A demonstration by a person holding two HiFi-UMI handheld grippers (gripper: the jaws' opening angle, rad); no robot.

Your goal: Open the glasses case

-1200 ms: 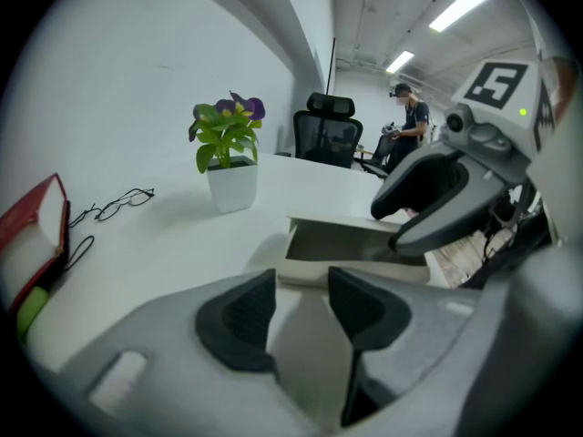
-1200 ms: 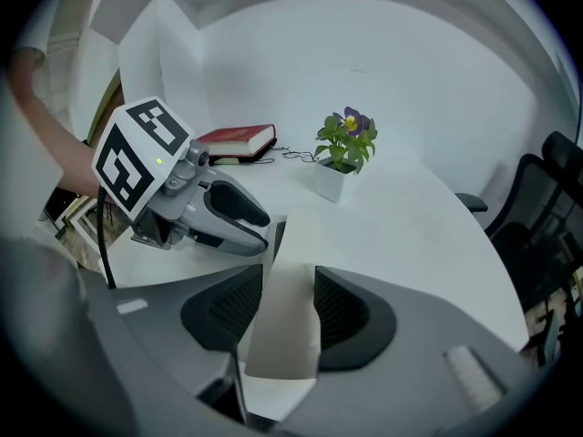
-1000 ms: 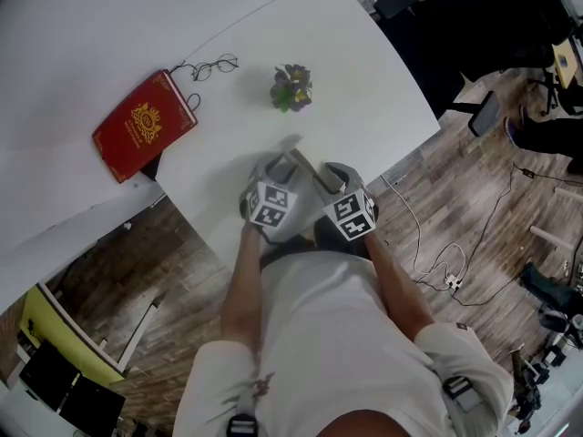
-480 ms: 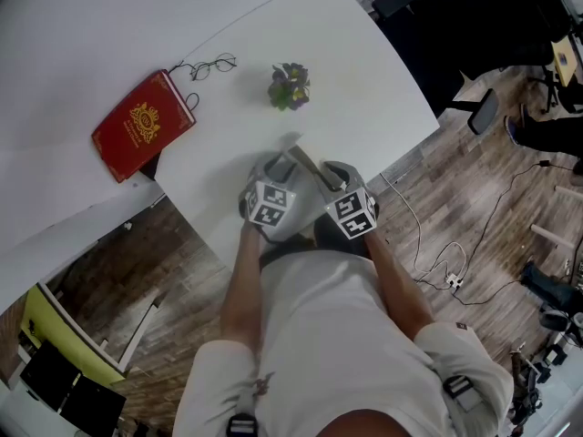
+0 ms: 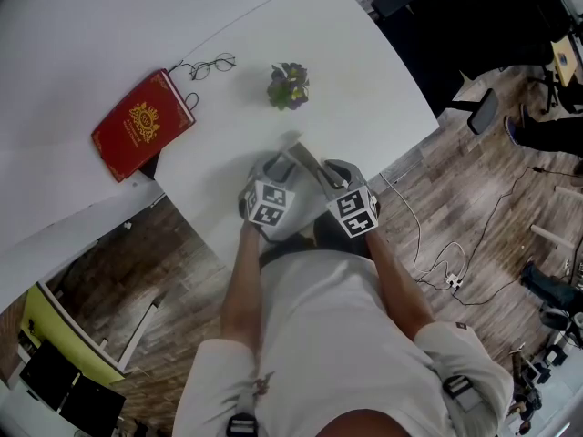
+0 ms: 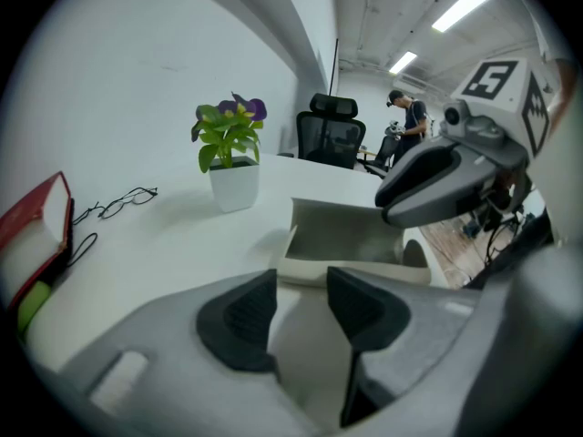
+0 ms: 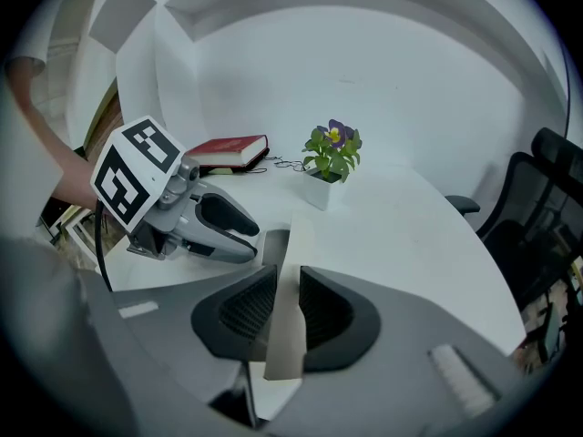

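Near table edge (image 5: pixel 401 144), right claw (image 7: pixel 286 285) closing on case lid (image 7: pixel 296 244).

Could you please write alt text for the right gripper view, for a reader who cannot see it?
The right gripper's claw is closing on the raised beige lid of the glasses case, above a white table; the left gripper sits alongside, with a white-potted flowering plant and red hardcover book behind.
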